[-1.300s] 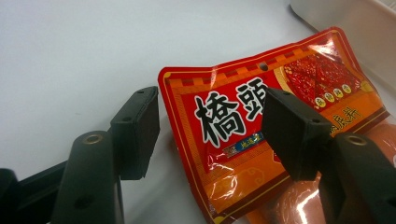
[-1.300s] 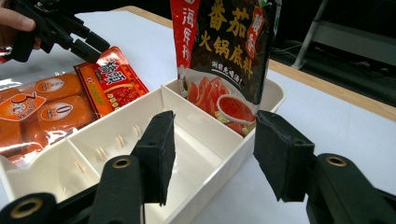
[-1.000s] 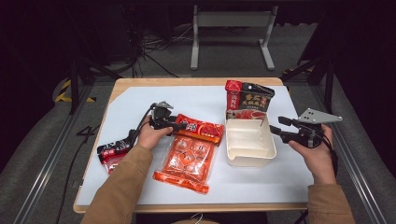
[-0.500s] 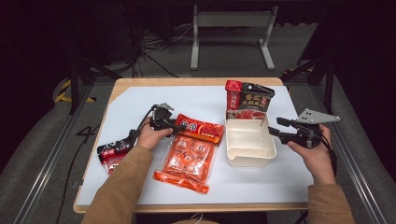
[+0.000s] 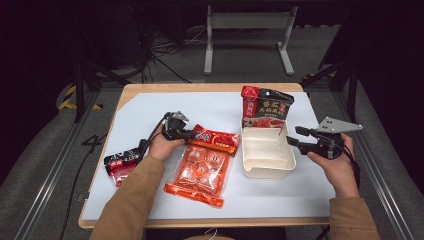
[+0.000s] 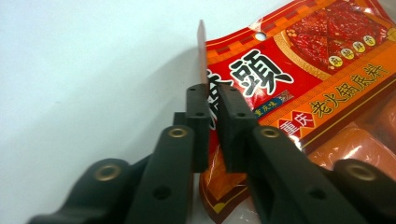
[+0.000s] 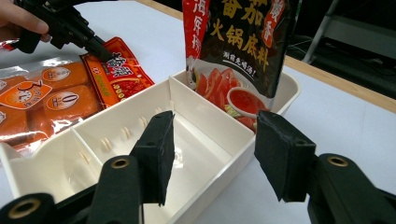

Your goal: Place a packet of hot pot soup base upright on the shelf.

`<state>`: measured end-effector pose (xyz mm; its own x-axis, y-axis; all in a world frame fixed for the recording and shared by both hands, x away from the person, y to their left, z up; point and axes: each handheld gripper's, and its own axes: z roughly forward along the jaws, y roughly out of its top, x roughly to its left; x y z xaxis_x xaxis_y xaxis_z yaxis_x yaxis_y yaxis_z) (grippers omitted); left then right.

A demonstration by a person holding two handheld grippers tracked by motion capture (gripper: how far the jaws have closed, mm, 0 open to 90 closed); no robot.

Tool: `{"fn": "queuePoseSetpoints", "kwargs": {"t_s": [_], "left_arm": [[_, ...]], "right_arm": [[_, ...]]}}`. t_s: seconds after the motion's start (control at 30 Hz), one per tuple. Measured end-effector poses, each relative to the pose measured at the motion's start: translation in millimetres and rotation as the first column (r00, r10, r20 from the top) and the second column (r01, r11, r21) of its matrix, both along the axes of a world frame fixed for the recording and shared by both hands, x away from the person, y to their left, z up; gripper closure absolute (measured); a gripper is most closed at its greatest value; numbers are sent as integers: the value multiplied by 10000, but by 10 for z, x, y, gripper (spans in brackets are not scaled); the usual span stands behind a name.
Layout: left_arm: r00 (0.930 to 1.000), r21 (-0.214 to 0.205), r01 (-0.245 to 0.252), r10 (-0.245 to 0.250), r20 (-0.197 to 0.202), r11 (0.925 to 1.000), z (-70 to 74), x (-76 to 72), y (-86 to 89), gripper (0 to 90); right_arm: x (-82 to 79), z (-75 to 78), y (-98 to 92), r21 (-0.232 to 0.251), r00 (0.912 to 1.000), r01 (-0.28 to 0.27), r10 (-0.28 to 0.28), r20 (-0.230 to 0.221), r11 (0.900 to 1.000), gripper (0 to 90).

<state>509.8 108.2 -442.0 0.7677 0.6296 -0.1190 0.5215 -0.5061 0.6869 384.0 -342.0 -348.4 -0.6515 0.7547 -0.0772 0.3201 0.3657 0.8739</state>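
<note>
Since the earlier frames nothing much has shifted on the table; both hands sit where they were, but the left gripper (image 5: 192, 134) has just been closing its jaws, and now they pinch the edge of the red pouch (image 6: 299, 79). In the left gripper view that edge stands up between the pads, so it's properly grabbed. The pouch itself lies on the white mat (image 5: 140, 112), its far end resting over the top of the orange pack (image 5: 200, 172), just left of the bin (image 5: 267, 172).

The right gripper (image 5: 295, 138) hovers at the bin's right wall with its jaws spread wide, nothing between them but the rim area in the right gripper view.

Progress, as I read it: this looks like packing pouches into the bin. One is done, the dark pouch (image 5: 265, 107) standing upright in the far compartment. The red one is gripped but not lifted yet. Still left: the orange pack and the small pack (image 5: 121, 165) at the left of the mat.

Count: four packets total, one bin with three compartments, two of them empty.
</note>
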Motion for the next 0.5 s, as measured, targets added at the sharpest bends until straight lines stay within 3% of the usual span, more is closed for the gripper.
{"fn": "queuePoseSetpoints", "kwargs": {"t_s": [0.5], "left_arm": [[9991,-145,-421,422,103,9990,253,-137,148,900]], "right_arm": [[-15,18,-12,109,9999,66,-67,87,9999,484]]}}
